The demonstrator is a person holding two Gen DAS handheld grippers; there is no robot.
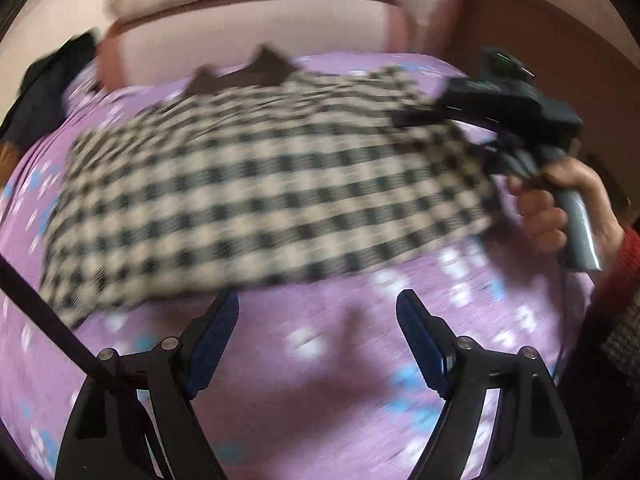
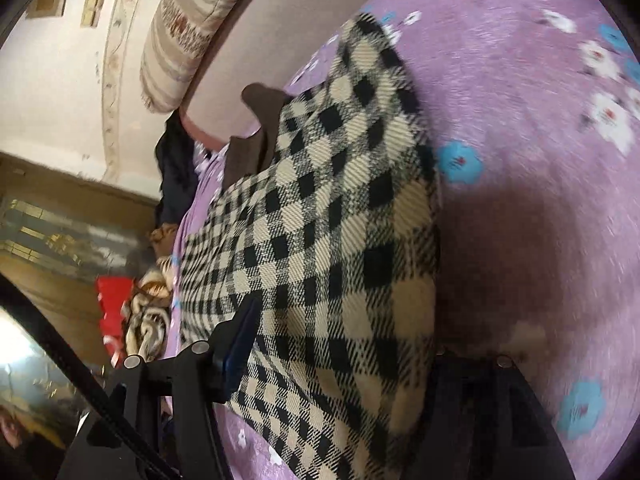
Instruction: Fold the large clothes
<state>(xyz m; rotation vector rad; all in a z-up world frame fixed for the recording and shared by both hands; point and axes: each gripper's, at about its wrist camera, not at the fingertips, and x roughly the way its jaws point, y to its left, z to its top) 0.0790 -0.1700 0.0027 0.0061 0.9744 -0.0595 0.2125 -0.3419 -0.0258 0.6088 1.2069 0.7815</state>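
Checked garment [image 1: 256, 184] beyond left gripper [image 1: 318, 332], jaws spread; inside right gripper [image 2: 340, 344], jaws spread.

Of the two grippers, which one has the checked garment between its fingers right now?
The right gripper: the checked garment lies between its fingers. The left gripper stands open over bare purple bedspread, short of the garment's edge.

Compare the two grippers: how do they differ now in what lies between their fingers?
The left gripper stands open over bare purple bedsheet, short of the checkered garment. The right gripper has the garment's edge between its fingers. Both have blue pads and spread jaws.
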